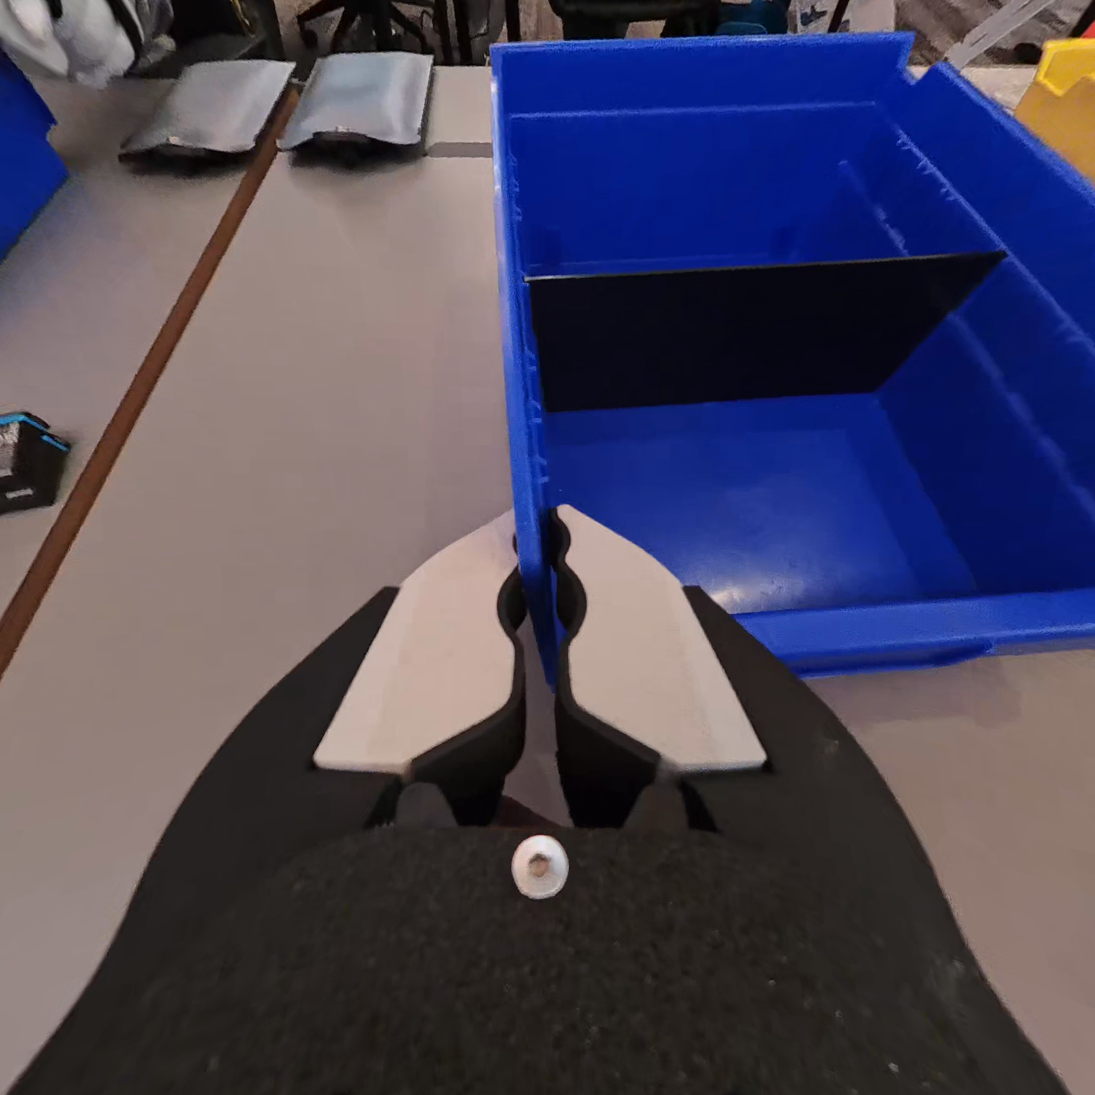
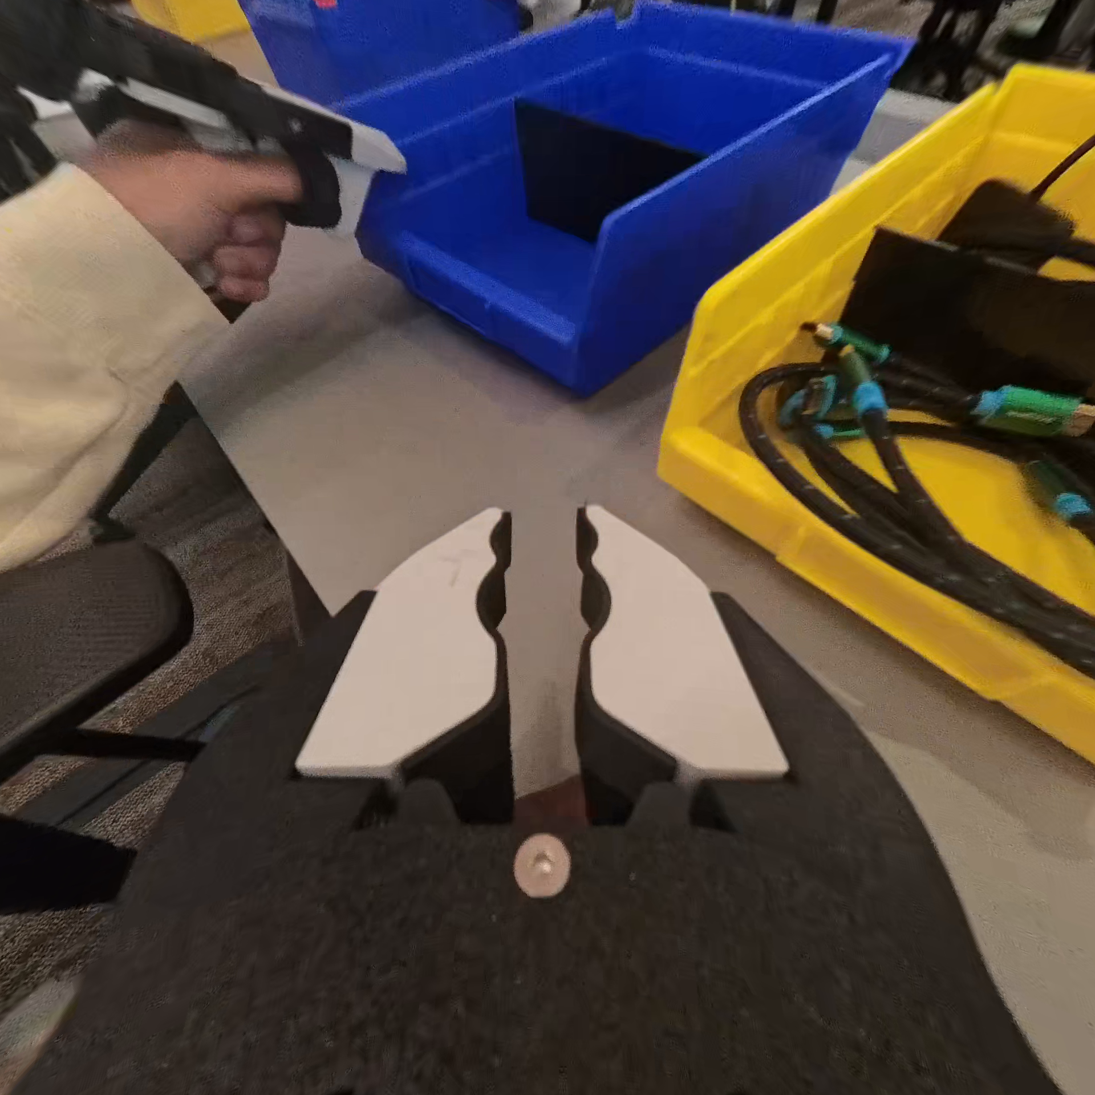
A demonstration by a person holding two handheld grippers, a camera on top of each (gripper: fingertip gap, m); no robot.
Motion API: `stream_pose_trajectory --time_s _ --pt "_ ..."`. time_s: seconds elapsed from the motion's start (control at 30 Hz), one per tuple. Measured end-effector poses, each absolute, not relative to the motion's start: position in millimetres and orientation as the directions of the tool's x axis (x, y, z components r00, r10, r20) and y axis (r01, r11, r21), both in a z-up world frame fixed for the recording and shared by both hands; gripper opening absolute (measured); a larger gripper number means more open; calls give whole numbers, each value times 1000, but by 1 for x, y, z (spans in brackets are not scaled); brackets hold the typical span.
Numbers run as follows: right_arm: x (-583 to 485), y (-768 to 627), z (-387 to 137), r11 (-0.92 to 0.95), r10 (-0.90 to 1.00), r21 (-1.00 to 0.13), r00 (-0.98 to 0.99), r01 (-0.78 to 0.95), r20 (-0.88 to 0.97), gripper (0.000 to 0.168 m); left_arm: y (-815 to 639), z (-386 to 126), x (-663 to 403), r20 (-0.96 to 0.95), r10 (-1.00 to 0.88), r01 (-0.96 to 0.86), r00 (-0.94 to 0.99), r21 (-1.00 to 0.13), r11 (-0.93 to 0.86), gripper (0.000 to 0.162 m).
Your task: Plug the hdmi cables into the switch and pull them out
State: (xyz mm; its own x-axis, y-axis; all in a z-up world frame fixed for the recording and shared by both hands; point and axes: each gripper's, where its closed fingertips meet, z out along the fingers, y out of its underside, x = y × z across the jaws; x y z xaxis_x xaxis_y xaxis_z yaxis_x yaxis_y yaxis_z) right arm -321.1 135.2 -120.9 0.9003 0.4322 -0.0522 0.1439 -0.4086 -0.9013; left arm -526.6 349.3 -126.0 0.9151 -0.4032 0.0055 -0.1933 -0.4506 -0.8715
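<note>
Several black braided HDMI cables [image 2: 924, 474] with green and blue plugs lie coiled in a yellow bin [image 2: 764, 308] at the right of the right wrist view. Behind them in that bin is a black box [image 2: 972, 308], perhaps the switch. My left gripper [image 1: 535, 514] is shut on the near left wall of an empty blue bin [image 1: 740, 509] with a black divider [image 1: 740, 332]. It also shows in the right wrist view [image 2: 370, 157] at that bin's [image 2: 533, 308] corner. My right gripper [image 2: 544, 512] is open and empty over the grey table [image 2: 415, 426], left of the yellow bin.
Two silver pouches [image 1: 207, 112] [image 1: 361, 101] lie at the table's far side. A small black box [image 1: 26, 459] sits at the left, past a brown table seam. Another blue bin [image 1: 23, 160] and the yellow bin [image 1: 1060, 101] flank the scene. An office chair [image 2: 77, 622] stands left of the table.
</note>
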Motion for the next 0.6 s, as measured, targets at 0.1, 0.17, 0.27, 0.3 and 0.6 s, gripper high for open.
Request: stream_pose_trajectory --time_s 0.1,0.17,0.27,0.3,0.6 --pt "-340 156 -131 -449 387 -882 921 145 -45 30 322 -126 -527 -3 -364 -179 931 -875 -450 3" --pt "-346 173 -125 -426 340 -894 940 137 -18 35 297 -126 -527 -11 -358 -183 934 -874 -450 4" --pt "-352 192 -110 -390 274 -919 959 50 -65 34 263 -126 -533 -11 -326 -168 945 -873 -458 4" --pt "-350 197 -108 -391 240 -920 968 30 -71 30 254 -126 -536 -11 -320 -164 947 -874 -458 4" --pt "-355 194 -98 -353 211 -919 972 177 106 5 195 -104 -545 -38 -317 -157 948 -919 -360 6"
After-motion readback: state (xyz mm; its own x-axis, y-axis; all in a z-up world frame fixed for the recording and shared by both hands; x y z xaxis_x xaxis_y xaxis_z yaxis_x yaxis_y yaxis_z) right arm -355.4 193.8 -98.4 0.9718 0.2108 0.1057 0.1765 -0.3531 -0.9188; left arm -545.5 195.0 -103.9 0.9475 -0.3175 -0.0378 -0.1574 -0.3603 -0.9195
